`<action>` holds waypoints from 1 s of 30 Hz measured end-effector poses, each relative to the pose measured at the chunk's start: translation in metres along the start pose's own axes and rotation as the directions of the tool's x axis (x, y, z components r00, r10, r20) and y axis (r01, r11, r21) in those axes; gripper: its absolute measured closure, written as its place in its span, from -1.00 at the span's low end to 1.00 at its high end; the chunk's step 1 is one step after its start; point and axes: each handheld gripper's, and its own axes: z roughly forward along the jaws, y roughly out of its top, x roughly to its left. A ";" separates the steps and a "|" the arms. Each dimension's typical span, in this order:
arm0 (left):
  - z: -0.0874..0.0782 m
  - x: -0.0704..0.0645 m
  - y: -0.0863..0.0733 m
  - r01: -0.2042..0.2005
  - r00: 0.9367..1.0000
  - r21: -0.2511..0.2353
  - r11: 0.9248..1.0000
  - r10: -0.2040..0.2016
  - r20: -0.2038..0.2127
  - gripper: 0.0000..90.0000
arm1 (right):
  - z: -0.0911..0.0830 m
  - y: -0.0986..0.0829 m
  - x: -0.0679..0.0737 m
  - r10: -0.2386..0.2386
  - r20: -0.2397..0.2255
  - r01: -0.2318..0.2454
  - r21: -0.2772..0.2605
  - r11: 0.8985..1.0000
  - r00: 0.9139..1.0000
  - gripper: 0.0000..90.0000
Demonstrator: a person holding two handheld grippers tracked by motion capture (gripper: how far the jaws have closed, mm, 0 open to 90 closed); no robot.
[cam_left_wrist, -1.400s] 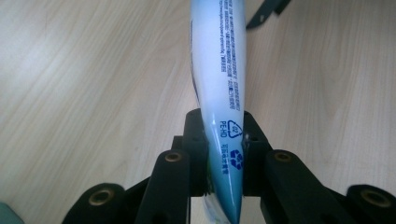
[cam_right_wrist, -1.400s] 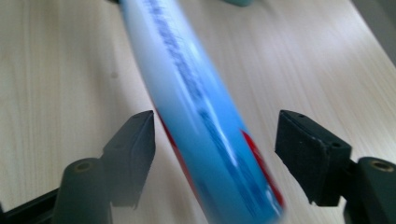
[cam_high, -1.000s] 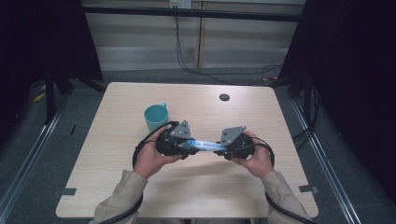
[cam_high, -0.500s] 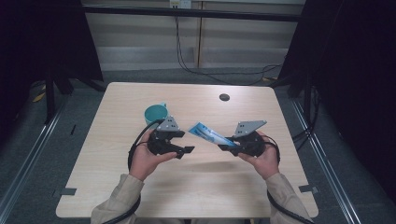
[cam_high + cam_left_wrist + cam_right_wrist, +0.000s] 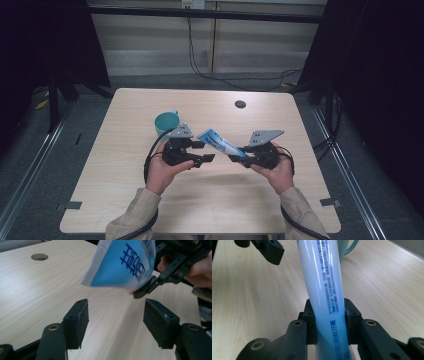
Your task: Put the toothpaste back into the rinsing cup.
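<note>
A blue and white toothpaste tube (image 5: 219, 142) hangs above the middle of the table, tilted with its crimped end up and to the left. My right gripper (image 5: 239, 156) is shut on its lower end; in the right gripper view the tube (image 5: 325, 290) runs up between the pads (image 5: 309, 322). My left gripper (image 5: 205, 151) stands open just left of the tube, apart from it. In the left gripper view the tube's crimped end (image 5: 120, 265) floats above and beyond the open pads (image 5: 80, 320). A teal mug (image 5: 166, 122) stands behind the left gripper.
The light wooden table (image 5: 125, 200) has a round cable hole (image 5: 240, 104) near its far edge. Dark frames and curtains flank the table on both sides. Cables trail from both grippers along the forearms.
The left gripper let go of the tube and opened. The hands drew apart, and the right gripper tilted the tube's free end upward.
</note>
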 end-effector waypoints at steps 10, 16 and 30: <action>-0.003 0.000 0.006 0.074 0.997 -0.119 0.990 -0.070 0.038 0.02 | 0.012 0.001 0.005 0.024 -0.020 -0.024 -0.001 1.000 1.000 0.53; -0.001 -0.001 0.006 0.095 0.995 -0.174 0.980 -0.087 0.051 0.07 | 0.017 0.002 0.007 0.050 -0.061 -0.052 -0.031 0.998 0.997 0.53; -0.008 -0.008 0.016 0.095 0.995 -0.196 0.976 -0.086 0.054 0.38 | 0.027 0.002 0.011 0.121 -0.127 -0.129 -0.060 0.990 0.985 0.49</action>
